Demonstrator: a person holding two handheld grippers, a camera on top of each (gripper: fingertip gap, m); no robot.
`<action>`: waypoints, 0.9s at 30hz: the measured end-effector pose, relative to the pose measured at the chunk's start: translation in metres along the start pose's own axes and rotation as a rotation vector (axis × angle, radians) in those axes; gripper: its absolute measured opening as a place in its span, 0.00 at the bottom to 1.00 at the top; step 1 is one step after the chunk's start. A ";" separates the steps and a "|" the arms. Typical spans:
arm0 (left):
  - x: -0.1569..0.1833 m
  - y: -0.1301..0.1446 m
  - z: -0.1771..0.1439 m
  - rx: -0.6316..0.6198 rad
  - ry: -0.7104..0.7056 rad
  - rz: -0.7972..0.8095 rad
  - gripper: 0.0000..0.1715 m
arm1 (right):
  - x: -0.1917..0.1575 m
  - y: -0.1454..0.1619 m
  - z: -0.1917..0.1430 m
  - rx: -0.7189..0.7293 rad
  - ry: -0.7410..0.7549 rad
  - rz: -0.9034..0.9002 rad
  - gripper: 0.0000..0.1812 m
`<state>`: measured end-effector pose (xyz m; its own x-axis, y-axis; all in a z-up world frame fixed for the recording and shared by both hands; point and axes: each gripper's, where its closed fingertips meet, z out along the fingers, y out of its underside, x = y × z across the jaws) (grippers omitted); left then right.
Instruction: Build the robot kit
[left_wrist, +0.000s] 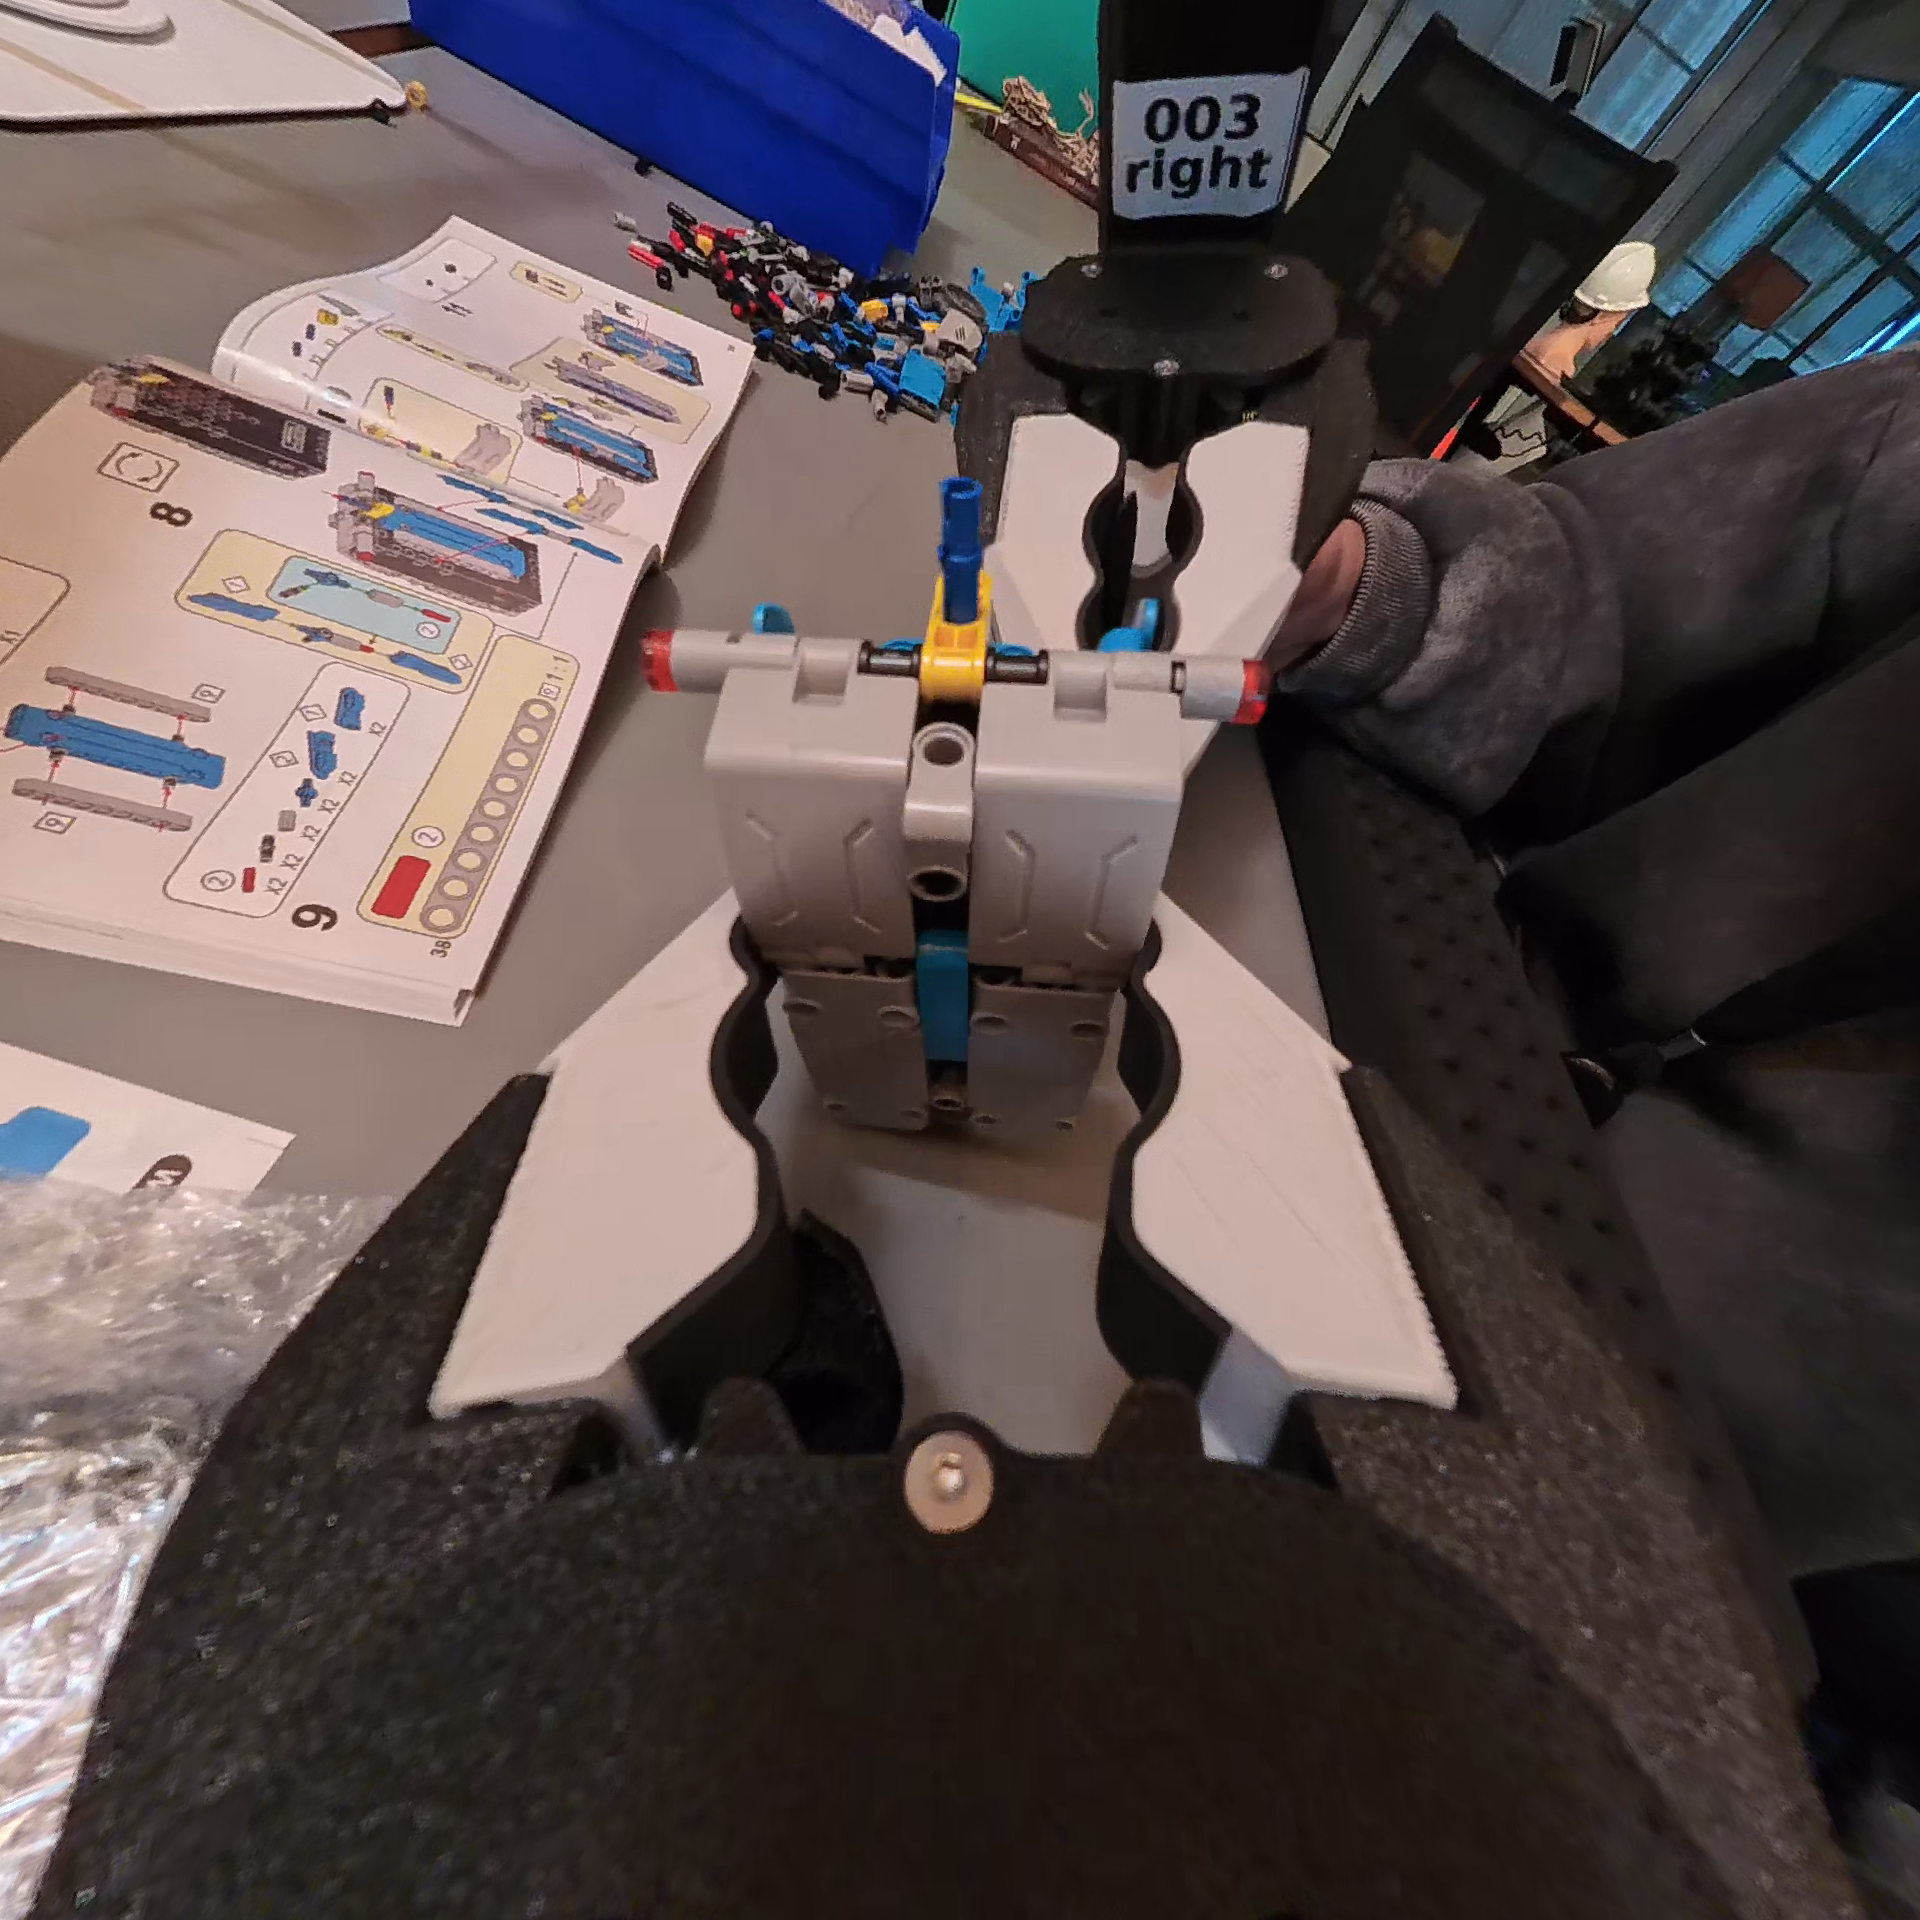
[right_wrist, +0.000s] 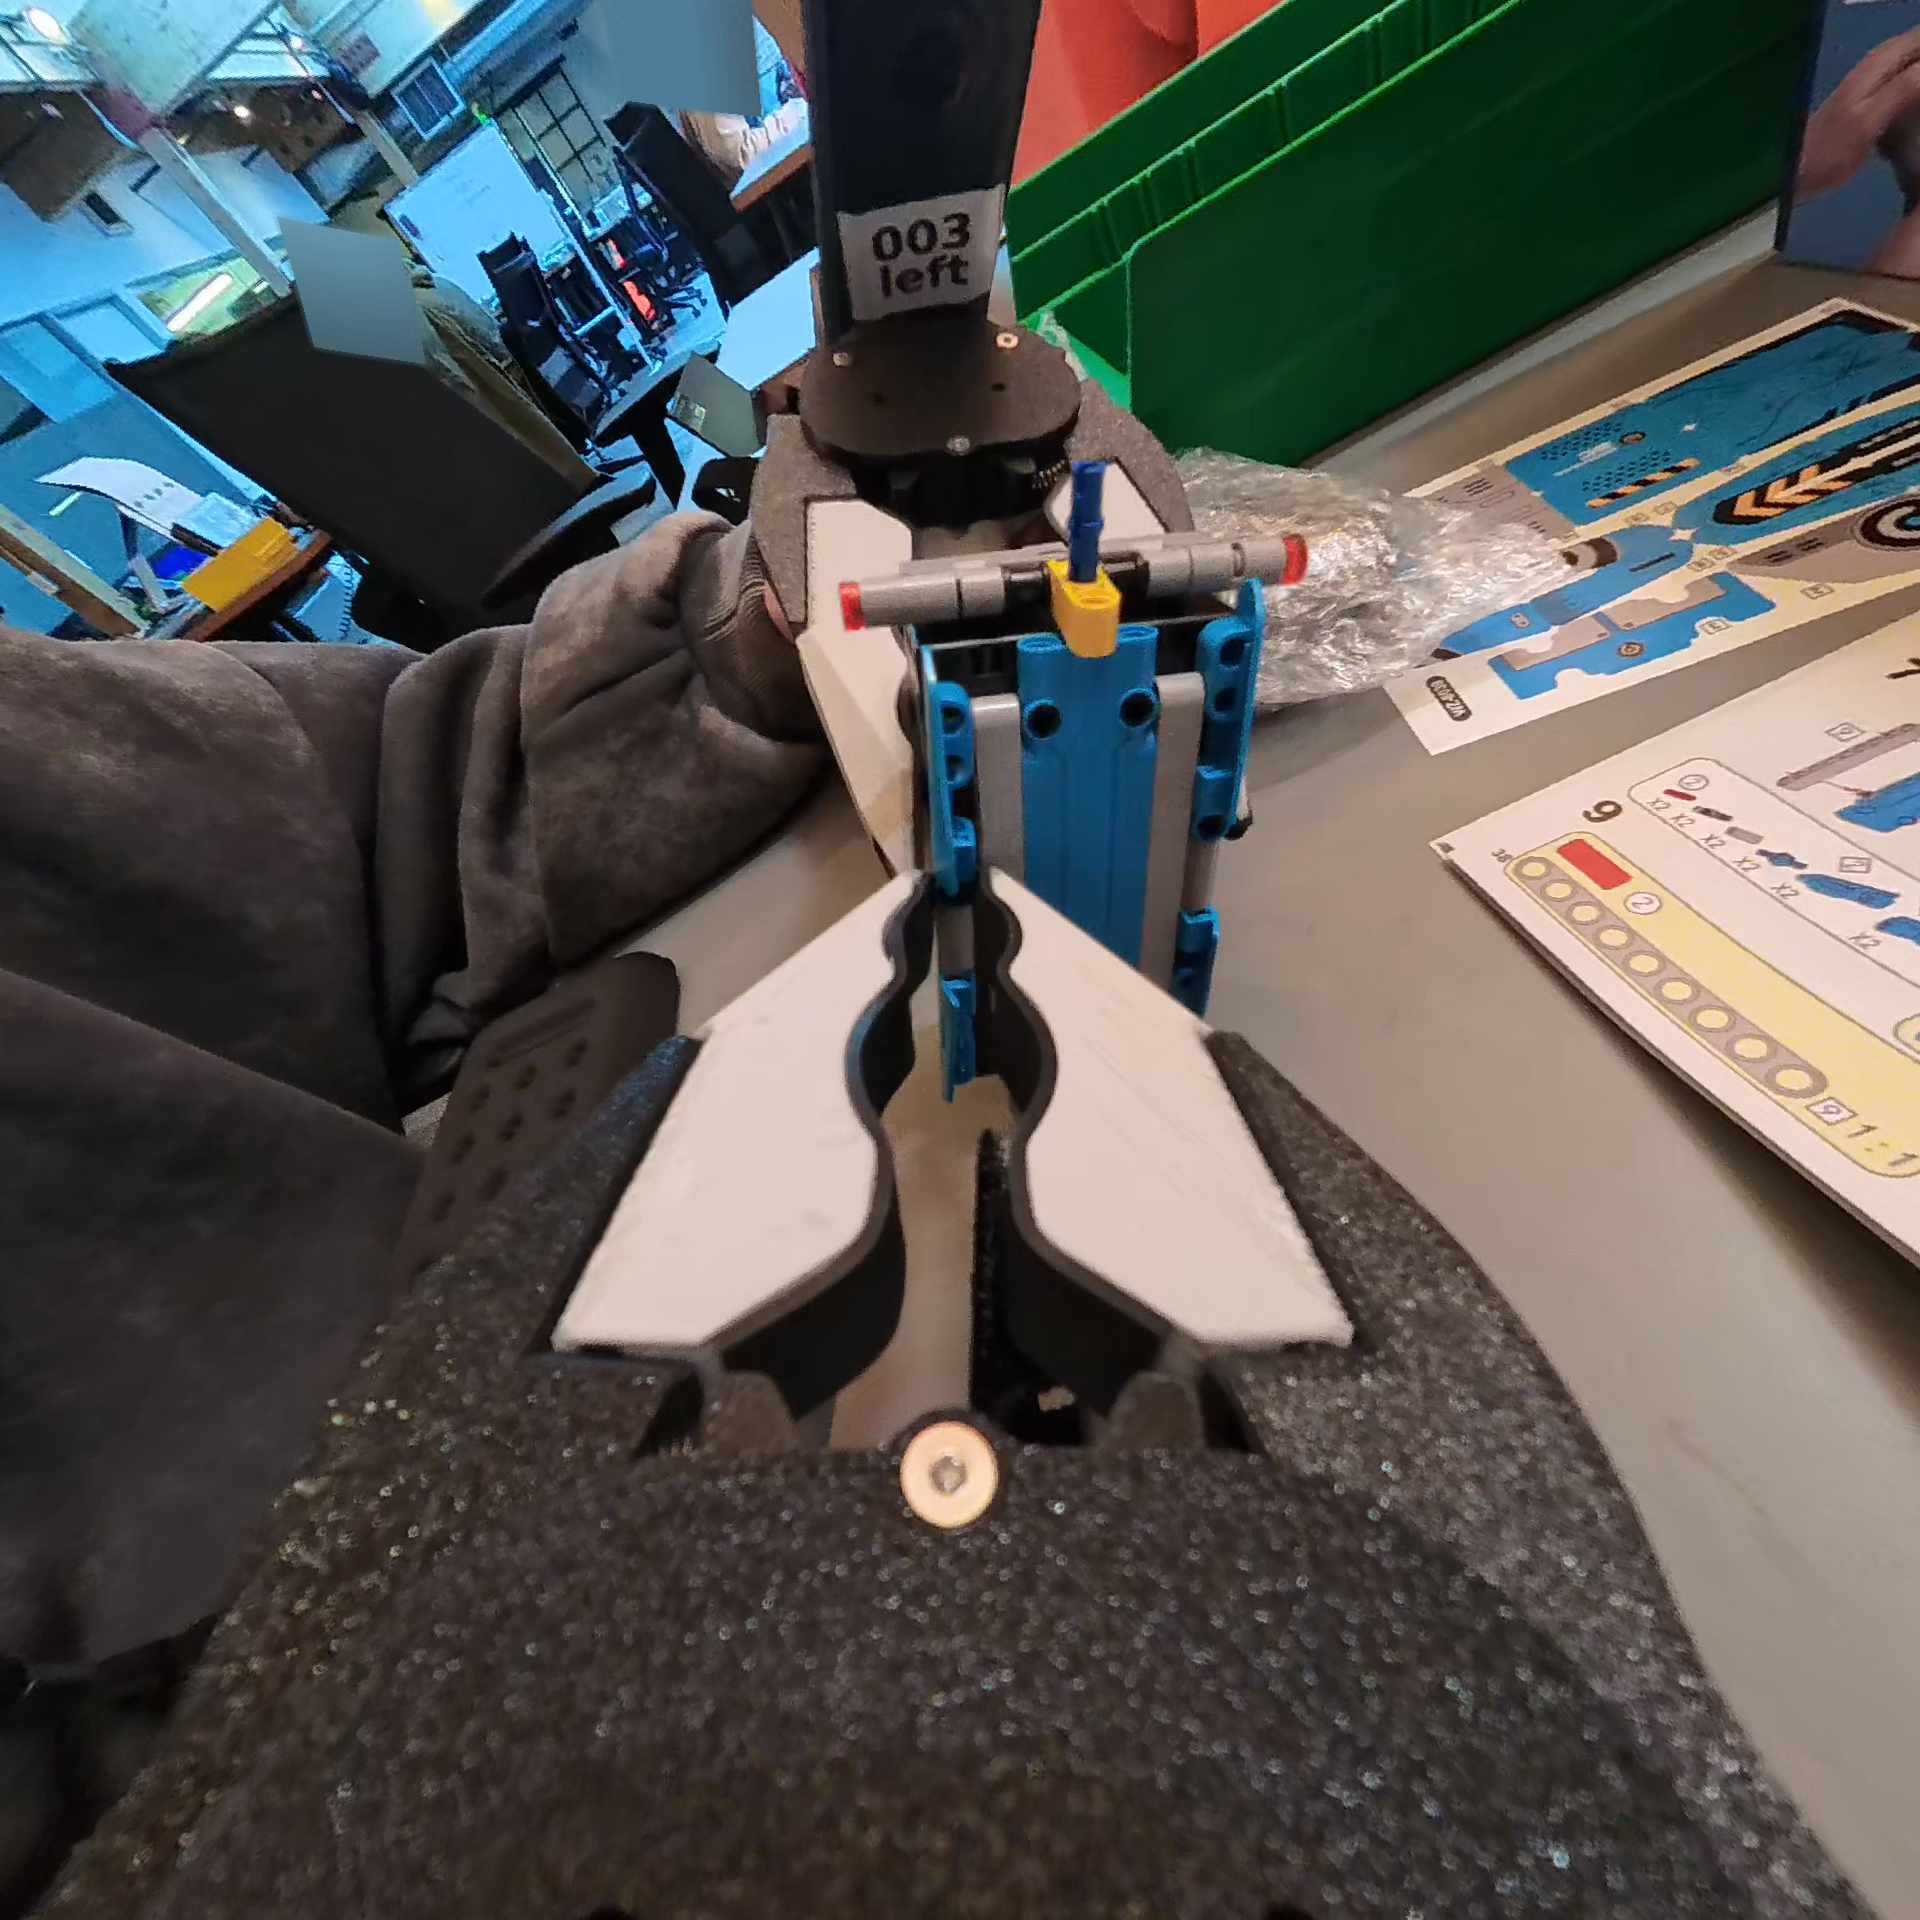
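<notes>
Left gripper (left_wrist: 948, 1023): its jaws are clenched on the lower end of the brick model (left_wrist: 940, 831), one white finger (left_wrist: 665, 1122) on each side of the grey body.
Right gripper (right_wrist: 961, 977): its jaws are nearly together around a blue side beam (right_wrist: 956, 1023) of the model; the contact looks like a grasp, but I cannot be fully sure.
Brick model: held upright between the two grippers, above the grey worktop (left_wrist: 623, 1049), at the centre of both views.
Top of model: a grey cross axle with red tips (left_wrist: 951, 665), a yellow connector (left_wrist: 954, 649) in its middle, and a blue pin (left_wrist: 961, 530) standing up from it at 12 o'clock.
Instruction booklet (left_wrist: 312, 623): open on the worktop at 9 o'clock in the left wrist view.
Loose bricks (left_wrist: 821, 301): a small pile at 12 o'clock, before a blue bin (left_wrist: 707, 94).
Green bin (right_wrist: 1403, 208): at 1 o'clock in the right wrist view.
Bubble wrap (right_wrist: 1340, 582): just below the green bin.
</notes>
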<state>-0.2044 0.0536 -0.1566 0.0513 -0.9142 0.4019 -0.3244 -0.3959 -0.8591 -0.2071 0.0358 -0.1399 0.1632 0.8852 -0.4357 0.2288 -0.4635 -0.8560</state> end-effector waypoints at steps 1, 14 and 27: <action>0.000 0.000 0.000 0.001 0.000 0.005 0.38 | 0.000 -0.001 0.000 0.003 0.006 -0.006 0.04; -0.001 -0.002 0.002 0.007 0.012 -0.044 0.38 | 0.005 -0.002 -0.001 -0.074 0.205 -0.290 0.03; 0.003 -0.001 0.006 0.010 0.098 -0.160 0.38 | 0.005 0.000 -0.002 -0.138 0.418 -0.776 0.03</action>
<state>-0.1981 0.0507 -0.1564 0.0091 -0.8269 0.5623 -0.3097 -0.5371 -0.7847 -0.2042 0.0399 -0.1411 0.2451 0.8772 0.4128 0.5298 0.2354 -0.8148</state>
